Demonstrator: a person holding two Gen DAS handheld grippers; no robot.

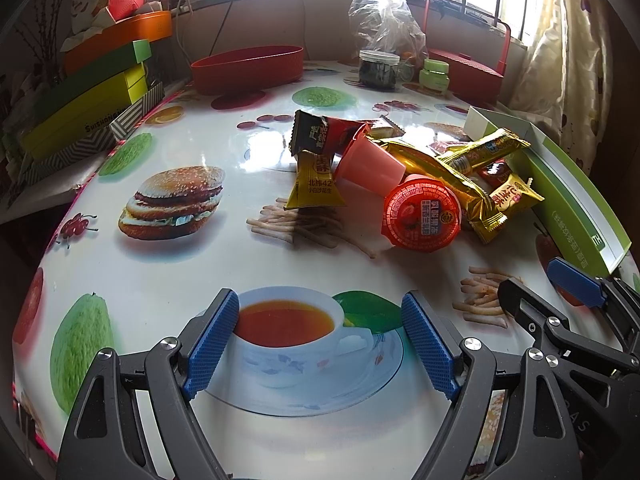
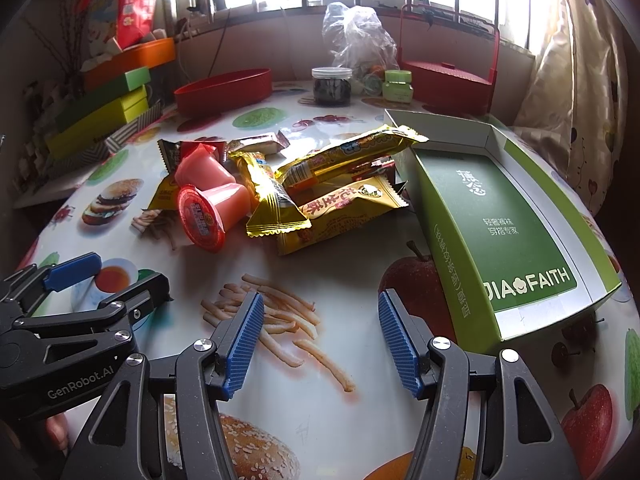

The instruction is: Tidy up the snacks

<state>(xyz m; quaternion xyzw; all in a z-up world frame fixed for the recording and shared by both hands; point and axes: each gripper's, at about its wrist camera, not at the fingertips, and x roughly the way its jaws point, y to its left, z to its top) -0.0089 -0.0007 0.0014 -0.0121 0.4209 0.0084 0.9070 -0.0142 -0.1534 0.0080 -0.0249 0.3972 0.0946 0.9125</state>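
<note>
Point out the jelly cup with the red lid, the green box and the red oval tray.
Jelly cup [image 2: 200,220]: right wrist view, red lid.
Green box [image 2: 504,220]: right wrist view, green top face.
Red oval tray [image 1: 248,68]: left wrist view, front wall.

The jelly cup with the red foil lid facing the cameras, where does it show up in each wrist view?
Left wrist view: the jelly cup lies right of centre, at the near edge of the snack pile.
Right wrist view: the jelly cup lies left of centre, at the pile's near left corner.
Shared landmark: the green box, on the pile's right side in both views.
</note>
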